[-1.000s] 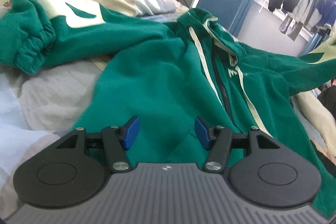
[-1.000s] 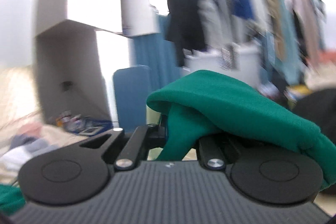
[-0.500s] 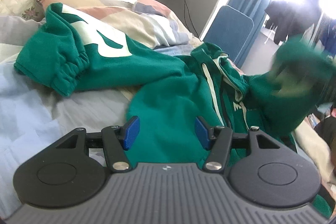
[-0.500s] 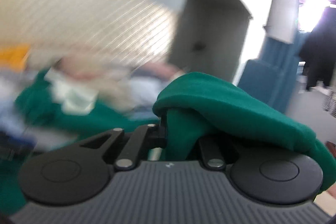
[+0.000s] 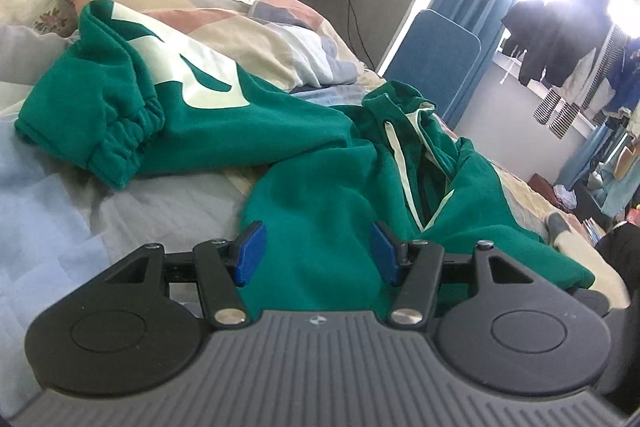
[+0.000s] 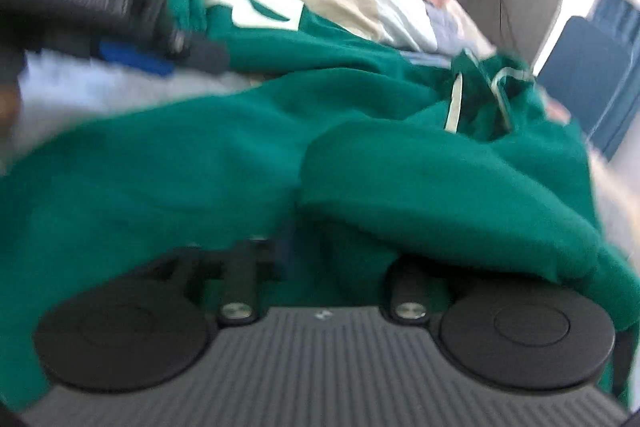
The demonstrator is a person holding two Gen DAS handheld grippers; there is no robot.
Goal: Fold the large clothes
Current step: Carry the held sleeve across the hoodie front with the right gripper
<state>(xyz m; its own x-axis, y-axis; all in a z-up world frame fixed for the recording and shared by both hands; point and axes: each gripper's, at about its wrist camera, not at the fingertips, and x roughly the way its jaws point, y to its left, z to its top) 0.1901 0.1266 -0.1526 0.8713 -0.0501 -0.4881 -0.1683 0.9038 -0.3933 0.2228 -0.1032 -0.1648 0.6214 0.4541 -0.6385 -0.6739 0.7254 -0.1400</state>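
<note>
On the quilted patchwork bed [image 5: 60,187], one sleeve laid across a green fleece hooded sweatshirt [image 5: 320,195].

The left tongs [image 5: 316,253] hung released just above the sweatshirt's chest, blue pads [image 5: 250,253] wide apart, likely ready to pin or catch the fabric. The right tongs [image 6: 320,259] were buried under a draped sleeve fold; blur and cloth hid the jaws, so I cannot tell their grip. The other sleeve [image 5: 132,107], with its pale lettering, lay spread outward toward the pillows, seemingly awaiting its own fold.

Black linkages, blue-padded fingers [image 5: 251,253]
</note>
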